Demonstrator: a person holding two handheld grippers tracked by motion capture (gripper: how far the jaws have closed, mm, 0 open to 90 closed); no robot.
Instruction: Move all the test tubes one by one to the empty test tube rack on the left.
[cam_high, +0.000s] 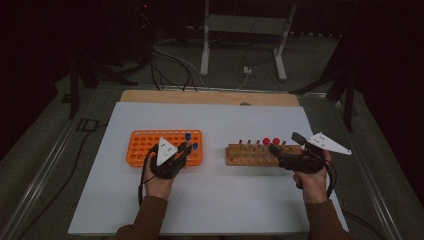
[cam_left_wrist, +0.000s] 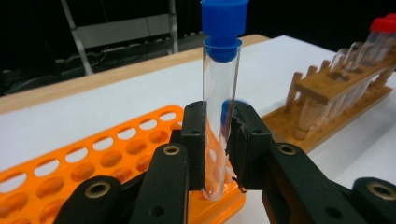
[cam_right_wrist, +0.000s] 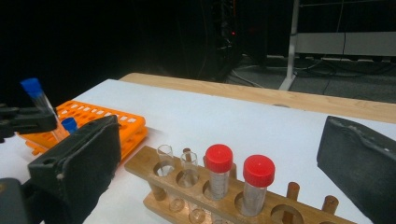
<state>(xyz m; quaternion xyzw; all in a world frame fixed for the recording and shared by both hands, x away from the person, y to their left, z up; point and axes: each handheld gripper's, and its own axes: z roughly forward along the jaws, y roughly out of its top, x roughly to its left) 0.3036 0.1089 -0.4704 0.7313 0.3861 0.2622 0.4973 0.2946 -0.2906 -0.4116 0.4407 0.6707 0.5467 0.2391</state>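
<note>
Blue-capped tube (cam_left_wrist: 219, 93) pinched upright between the pressed pads of the left claw (cam_left_wrist: 215, 149), long axis vertical, base just above the near right corner of the orange rack (cam_left_wrist: 93, 154), lower centre of frame. Right claw (cam_right_wrist: 219, 163) spread wide around the wooden rack (cam_right_wrist: 196, 196) with red-capped tubes (cam_right_wrist: 218, 170), gripping nothing. Left hand nearer.
</note>
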